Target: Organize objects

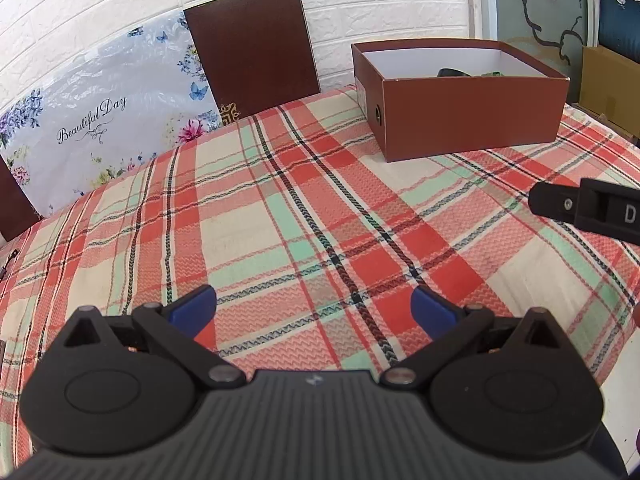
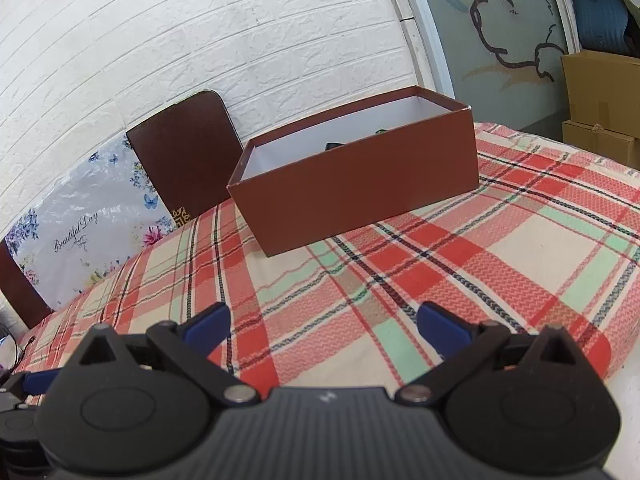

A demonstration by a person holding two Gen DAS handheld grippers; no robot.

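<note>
An open brown cardboard box (image 1: 472, 120) (image 2: 360, 184) with a white inside stands on the plaid tablecloth (image 1: 280, 220) (image 2: 440, 272) toward the far side. A dark object (image 1: 452, 73) (image 2: 334, 145) and a bit of green (image 1: 491, 74) peek over its rim; the rest of the contents is hidden. My left gripper (image 1: 314, 310) hovers open over bare cloth, nothing between its blue fingertips. My right gripper (image 2: 324, 328) is open too, empty, facing the box. Part of the right gripper's black body (image 1: 588, 212) enters the left wrist view from the right.
Behind the table a brown chair back (image 1: 252, 48) (image 2: 184, 152) leans near a white brick wall. A floral plastic-wrapped panel (image 1: 92, 128) (image 2: 88, 232) stands left of it. Cardboard boxes (image 2: 600, 100) sit at the far right. The table's edge curves at the right.
</note>
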